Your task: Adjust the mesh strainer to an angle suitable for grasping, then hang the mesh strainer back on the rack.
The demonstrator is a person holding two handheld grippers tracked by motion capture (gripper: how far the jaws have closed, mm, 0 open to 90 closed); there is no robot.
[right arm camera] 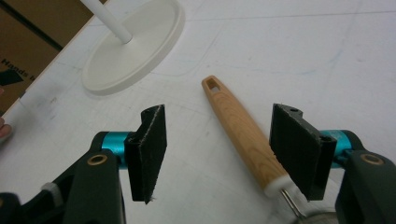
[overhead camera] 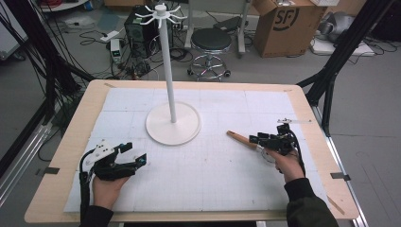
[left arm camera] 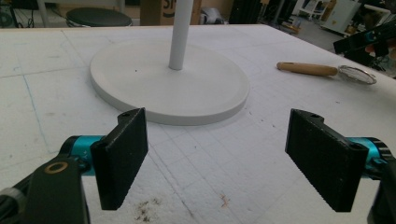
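Observation:
A small strainer with a wooden handle (overhead camera: 241, 139) lies flat on the white mat, right of centre; its handle (right arm camera: 238, 126) points toward the white stand. My right gripper (overhead camera: 267, 137) hovers over the handle's mesh end, and its jaws (right arm camera: 224, 154) stand open with the handle lying between them, nearer the right pad, not pressed. The strainer's mesh (left arm camera: 357, 74) lies beside that gripper. My left gripper (overhead camera: 134, 153) rests at the front left, open and empty (left arm camera: 229, 158), facing the stand's round base (left arm camera: 140, 79).
The white stand (overhead camera: 168, 61) rises from its round base (overhead camera: 172, 125) at the mat's middle back, with a ring of hooks (overhead camera: 161, 12) on top. A wooden table edge (overhead camera: 71, 137) frames the mat. A stool (overhead camera: 210, 42), a cardboard box (overhead camera: 288, 23) and cables lie beyond.

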